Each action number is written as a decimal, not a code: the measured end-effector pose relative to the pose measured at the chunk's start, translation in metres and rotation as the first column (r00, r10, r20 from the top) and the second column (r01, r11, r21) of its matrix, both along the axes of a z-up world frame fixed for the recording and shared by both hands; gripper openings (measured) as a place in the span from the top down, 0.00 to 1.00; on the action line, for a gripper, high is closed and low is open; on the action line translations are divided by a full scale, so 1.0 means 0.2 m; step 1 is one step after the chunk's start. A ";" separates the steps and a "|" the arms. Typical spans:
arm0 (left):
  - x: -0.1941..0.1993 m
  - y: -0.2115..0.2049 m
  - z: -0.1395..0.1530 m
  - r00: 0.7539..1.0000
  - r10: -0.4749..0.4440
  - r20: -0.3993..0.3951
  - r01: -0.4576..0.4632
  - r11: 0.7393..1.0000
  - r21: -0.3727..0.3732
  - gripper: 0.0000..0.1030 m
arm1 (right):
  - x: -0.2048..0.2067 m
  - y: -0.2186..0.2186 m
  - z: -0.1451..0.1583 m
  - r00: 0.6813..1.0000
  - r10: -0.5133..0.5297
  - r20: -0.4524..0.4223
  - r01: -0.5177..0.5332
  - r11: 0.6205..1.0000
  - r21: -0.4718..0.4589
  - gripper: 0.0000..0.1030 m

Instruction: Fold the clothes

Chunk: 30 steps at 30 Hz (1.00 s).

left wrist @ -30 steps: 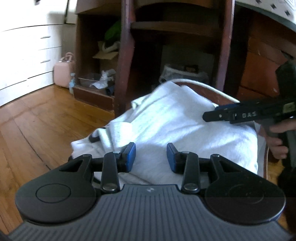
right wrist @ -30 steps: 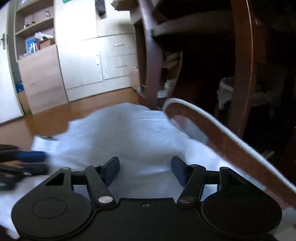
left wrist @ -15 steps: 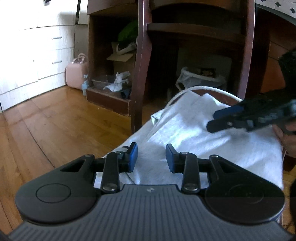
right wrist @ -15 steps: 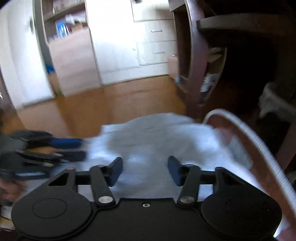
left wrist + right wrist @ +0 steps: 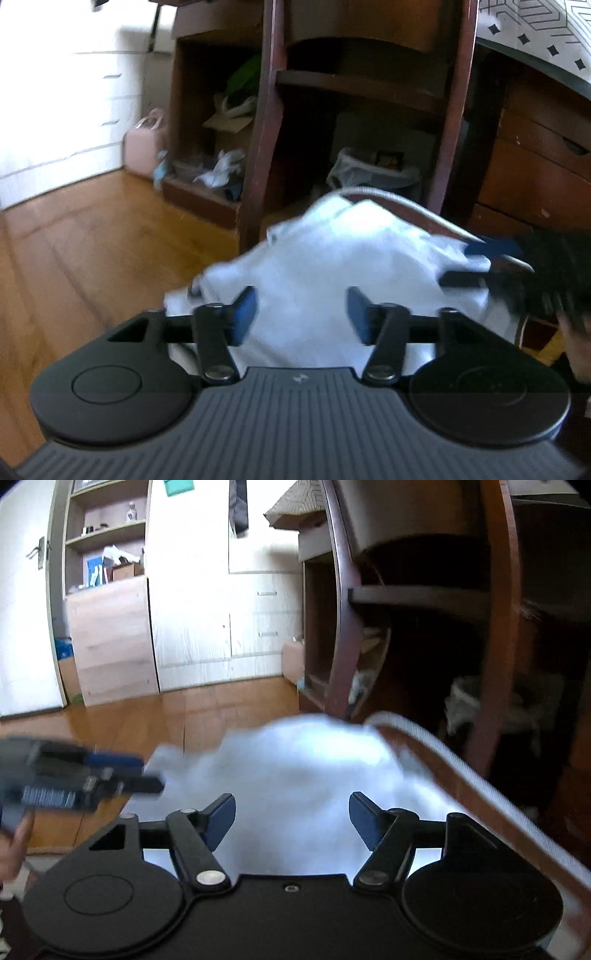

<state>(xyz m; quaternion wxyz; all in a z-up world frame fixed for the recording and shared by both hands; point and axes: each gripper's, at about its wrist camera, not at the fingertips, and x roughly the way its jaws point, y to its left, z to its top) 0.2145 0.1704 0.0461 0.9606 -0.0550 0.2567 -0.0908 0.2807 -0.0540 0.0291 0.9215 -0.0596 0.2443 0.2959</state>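
Left wrist view has the left gripper (image 5: 301,314) nearest, its blue-padded jaws opening with nothing pinched between them, poised just over the near part of a white garment (image 5: 332,266). That cloth lies bunched on a brown seat edged with pale piping (image 5: 413,206); the picture is blurred, so the folds cannot be made out. At the right edge the right gripper (image 5: 476,266) reaches in beside the garment. Beyond the seat rises a dark wooden chair back (image 5: 266,110), then an open wooden cabinet (image 5: 207,110) cluttered with bags and paper, with a pink case (image 5: 146,147) standing beside it on the honey-coloured plank floor (image 5: 92,240). White drawers (image 5: 66,103) fill the far left.

Right wrist view shows the right gripper (image 5: 291,821) with jaws opening, wide and empty, above the same garment (image 5: 295,775), while the left gripper (image 5: 122,775) comes in from the left at the cloth's edge. Past the floor stand pale wardrobe fronts (image 5: 192,609), open shelves (image 5: 107,535) and a white door (image 5: 26,609).
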 end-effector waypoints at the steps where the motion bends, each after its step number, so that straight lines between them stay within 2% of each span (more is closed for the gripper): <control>1: -0.04 -0.02 0.00 1.000 0.011 -0.018 -0.011 1.000 -0.003 0.33 | -0.07 -0.02 -0.02 1.000 -0.001 -0.019 0.001 1.000 0.001 0.30; 4: -0.15 -0.09 -0.01 0.997 0.027 -0.074 -0.028 0.999 -0.018 0.32 | -0.19 -0.08 -0.09 0.996 -0.022 -0.083 0.022 1.000 -0.003 0.30; 8: -0.29 -0.18 -0.03 0.988 0.033 -0.151 -0.040 0.998 -0.039 0.29 | -0.34 -0.15 -0.10 0.994 -0.042 -0.096 0.045 0.999 0.024 0.29; 12: -0.48 -0.23 -0.03 0.977 0.031 -0.213 -0.045 0.997 -0.059 0.28 | -0.55 -0.21 -0.06 0.975 -0.210 -0.067 0.203 0.974 -0.102 0.29; 14: -0.59 -0.27 -0.01 0.978 0.029 -0.207 -0.034 0.999 -0.019 0.21 | -0.62 -0.23 -0.04 0.970 -0.237 -0.045 0.227 0.960 -0.162 0.26; 17: -0.73 -0.32 0.02 0.982 0.097 -0.162 -0.085 0.993 0.084 0.13 | -0.68 -0.26 -0.02 0.960 -0.277 -0.053 0.262 0.946 -0.193 0.26; 22: -0.84 -0.31 0.01 0.976 0.138 -0.171 -0.133 0.990 0.039 0.10 | -0.81 -0.29 -0.04 0.948 -0.302 -0.098 0.283 0.944 -0.169 0.23; 25: -0.85 -0.33 -0.03 0.963 0.129 -0.236 -0.123 0.992 0.039 0.10 | -0.91 -0.28 -0.07 0.950 -0.295 -0.100 0.275 0.945 -0.175 0.23; 30: -0.88 -0.42 -0.10 0.944 0.105 -0.313 -0.087 0.994 0.073 0.10 | -0.99 -0.24 -0.08 0.953 -0.283 -0.111 0.250 0.936 -0.246 0.19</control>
